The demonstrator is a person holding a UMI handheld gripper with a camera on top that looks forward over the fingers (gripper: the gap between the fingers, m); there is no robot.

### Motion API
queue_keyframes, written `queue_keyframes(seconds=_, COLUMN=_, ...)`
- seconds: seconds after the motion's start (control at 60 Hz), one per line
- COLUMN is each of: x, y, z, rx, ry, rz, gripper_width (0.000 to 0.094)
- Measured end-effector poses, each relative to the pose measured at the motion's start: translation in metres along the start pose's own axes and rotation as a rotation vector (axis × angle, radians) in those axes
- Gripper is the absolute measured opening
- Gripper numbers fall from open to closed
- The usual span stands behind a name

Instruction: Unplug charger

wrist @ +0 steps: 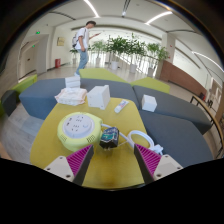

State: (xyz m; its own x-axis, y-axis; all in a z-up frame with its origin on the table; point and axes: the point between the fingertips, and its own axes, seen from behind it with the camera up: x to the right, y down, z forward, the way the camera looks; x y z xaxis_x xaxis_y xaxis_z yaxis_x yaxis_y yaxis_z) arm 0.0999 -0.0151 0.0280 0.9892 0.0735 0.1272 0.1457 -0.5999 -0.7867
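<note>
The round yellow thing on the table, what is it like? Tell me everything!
The round power strip is a flat, pale yellow-green disc, plastic by its look, with a white middle. It lies flat on the yellow table, just ahead of the hand-held gripper, whose fingers are open. A dark charger sits against its side nearest a white cable.

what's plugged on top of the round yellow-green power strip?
A dark charger block sits at the round yellow-green power strip's edge, just ahead of the open fingers. White cable loops beside it. Its prongs and socket are covered.
</note>
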Motion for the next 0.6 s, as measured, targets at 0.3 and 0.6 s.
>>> queue_keyframes(seconds=0.3, x=-0.006, y=-0.005, z=-0.114, rx=0.043, ry=-0.005, rz=0.056, gripper_width=0.0845)
queue_keyframes(seconds=0.6, x=-0.015, y=-0.004, z=-0.164, rx=0.1, ry=-0.027, rz=0.056, gripper_width=0.0849)
